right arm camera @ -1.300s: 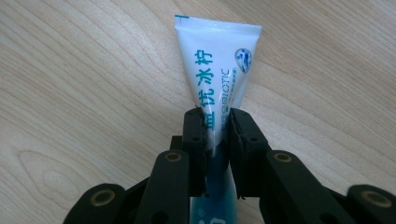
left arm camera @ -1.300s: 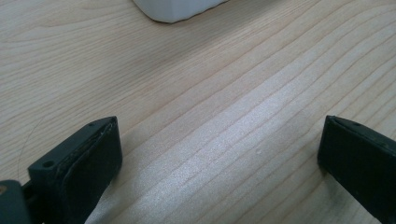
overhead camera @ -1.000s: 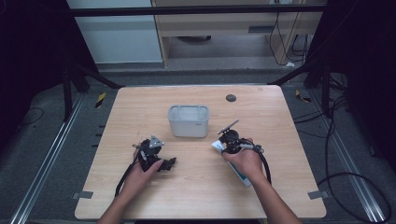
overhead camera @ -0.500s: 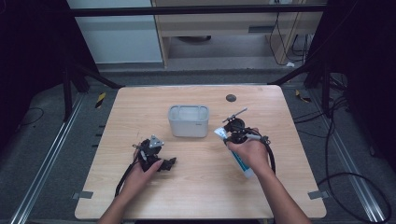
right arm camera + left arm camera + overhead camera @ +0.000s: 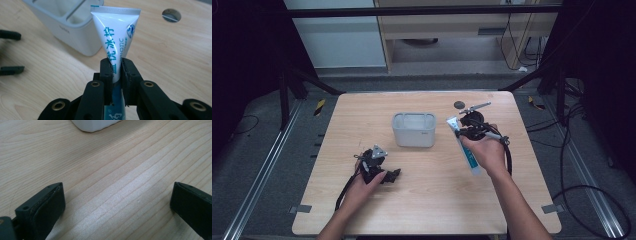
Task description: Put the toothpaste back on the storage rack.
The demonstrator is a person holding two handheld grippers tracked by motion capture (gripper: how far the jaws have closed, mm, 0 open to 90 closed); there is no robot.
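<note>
right gripper [image 5: 116, 72]: clamped tight on a toothpaste tube [image 5: 115, 32], pinched about midway along its length, with the flat crimped end sticking out past the pads and the cap end trailing back under the hand

tube, seen from above: the tube [image 5: 466, 147] is held up off the table [image 5: 362, 115], long axis running roughly away from the person, crimped end pointed toward the far side

grip look: pretty solid, the pads are squeezed flat against both faces of the tube and no tilt can be made out between them

bin: a pale grey bin [image 5: 413, 129] with a divider and open top is parked mid-table, just to the left of the tube's crimped end and a little lower; from the right gripper view it sits off to the upper left [image 5: 67, 27]

key relation: bin lies left of the held tube, close but not touching, so a short sideways swing plus a tip-down of the long axis is probably what's needed to get it dropped in

left gripper [image 5: 379, 170]: parked low over the wood with the pads wide apart, nothing held between them, bare table seen through the gap [image 5: 117, 202]

nearer hand: the right one, easily; the left is set well back from the bin toward the near edge

also spotted: a small dark round hole [image 5: 458, 104] in the tabletop beyond the right hand
</note>
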